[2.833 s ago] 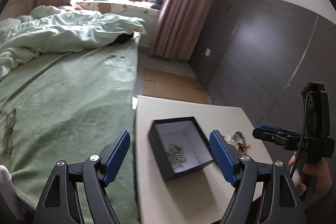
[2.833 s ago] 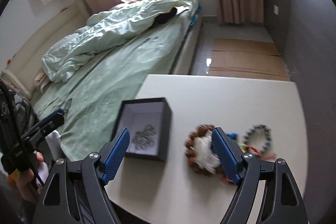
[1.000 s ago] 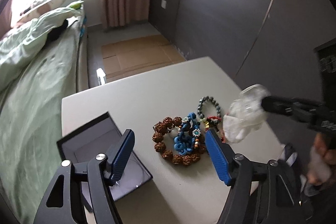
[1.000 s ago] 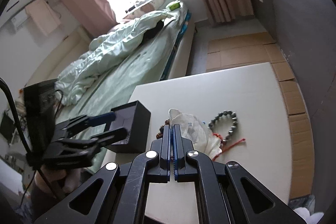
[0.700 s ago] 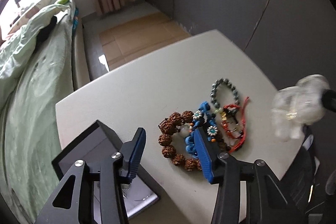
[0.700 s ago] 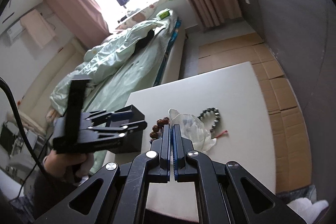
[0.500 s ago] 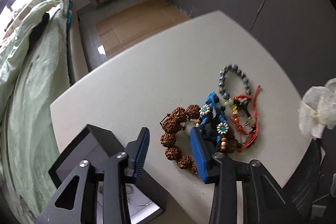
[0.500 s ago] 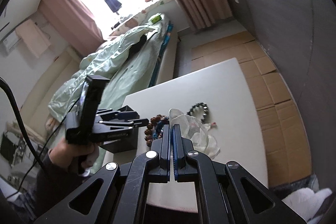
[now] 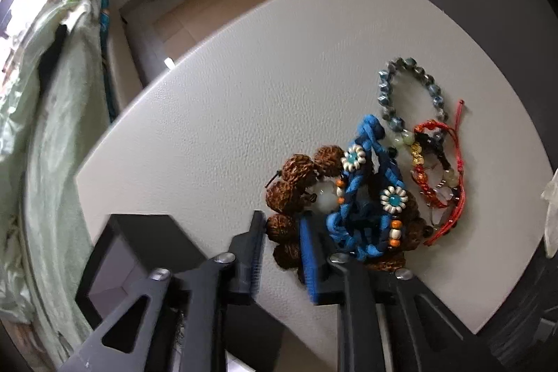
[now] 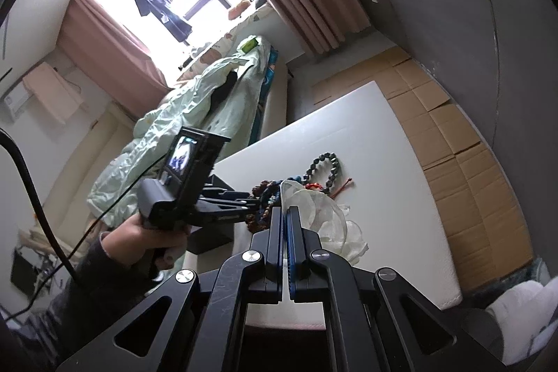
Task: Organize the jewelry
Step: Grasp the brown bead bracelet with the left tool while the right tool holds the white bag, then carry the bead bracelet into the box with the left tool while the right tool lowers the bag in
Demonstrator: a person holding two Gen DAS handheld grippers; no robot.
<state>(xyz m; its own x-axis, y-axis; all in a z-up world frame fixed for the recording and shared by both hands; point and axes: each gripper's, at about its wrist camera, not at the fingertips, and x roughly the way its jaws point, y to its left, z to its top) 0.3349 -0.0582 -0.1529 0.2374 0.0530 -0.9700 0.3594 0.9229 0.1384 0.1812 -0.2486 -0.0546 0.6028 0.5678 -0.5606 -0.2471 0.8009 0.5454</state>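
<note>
A pile of jewelry lies on the white table (image 9: 223,100): a brown seed-bead bracelet (image 9: 296,176), a blue woven bracelet with flower beads (image 9: 369,197), a grey bead bracelet (image 9: 411,89) and a red cord bracelet (image 9: 439,162). My left gripper (image 9: 282,253) is low over the pile, its jaws narrowed around brown beads at the pile's near left edge. A black box (image 9: 132,260) sits just left of it. My right gripper (image 10: 286,222) is shut on a clear plastic bag (image 10: 324,211), held above the table's right side; the bag shows at the left wrist view's right edge (image 9: 551,197).
A bed with green bedding (image 10: 195,114) runs along the table's left side. Flattened cardboard (image 10: 453,135) covers the floor beyond the table. A dark wall (image 10: 470,6) stands at the right. The table's near right edge is close to the jewelry.
My left gripper has swung from the box to the pile, dropped onto the brown beads and narrowed its jaws. My right gripper closed on the bag and lifted it up and away.
</note>
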